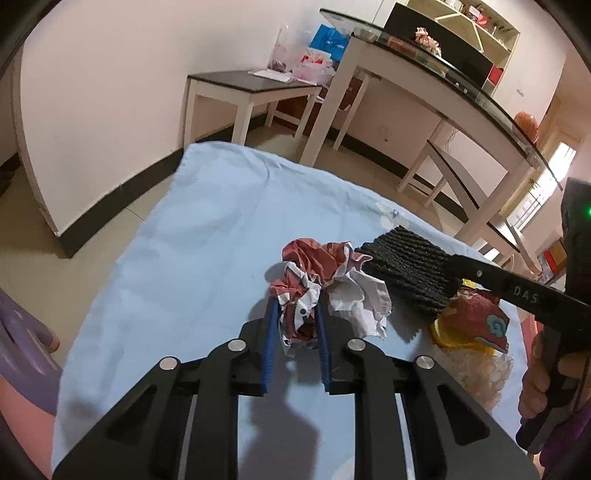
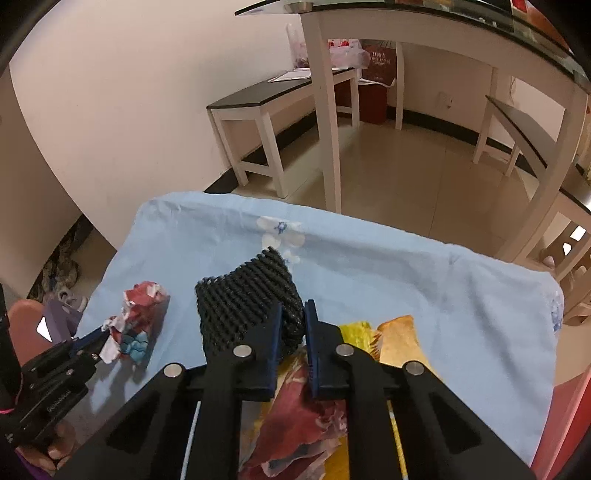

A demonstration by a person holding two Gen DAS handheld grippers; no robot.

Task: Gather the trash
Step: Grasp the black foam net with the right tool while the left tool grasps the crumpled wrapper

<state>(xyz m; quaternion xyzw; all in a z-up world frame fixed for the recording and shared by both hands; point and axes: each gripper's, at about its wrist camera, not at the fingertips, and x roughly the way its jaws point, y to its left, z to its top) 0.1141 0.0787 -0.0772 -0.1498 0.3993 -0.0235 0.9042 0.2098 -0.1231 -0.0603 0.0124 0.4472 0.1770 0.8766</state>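
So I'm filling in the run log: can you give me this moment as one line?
left gripper: shut on crumpled paper | right gripper: shut on black foam net | surface: blue cloth | wrappers uncollected

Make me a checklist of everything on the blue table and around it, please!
Surface: blue cloth with a small flower print, spread flat.
Job's things: crumpled paper, red and white; black foam net; red and yellow wrappers lying under the right gripper.
Clutter: nothing seen beyond the trash.
Grippers: left gripper has its jaws shut on the crumpled paper; right gripper has its jaws shut on an edge of the black foam net.
Cables: nothing seen.
Surroundings: white bench by the wall, glass-topped table, plastic bags, tiled floor.
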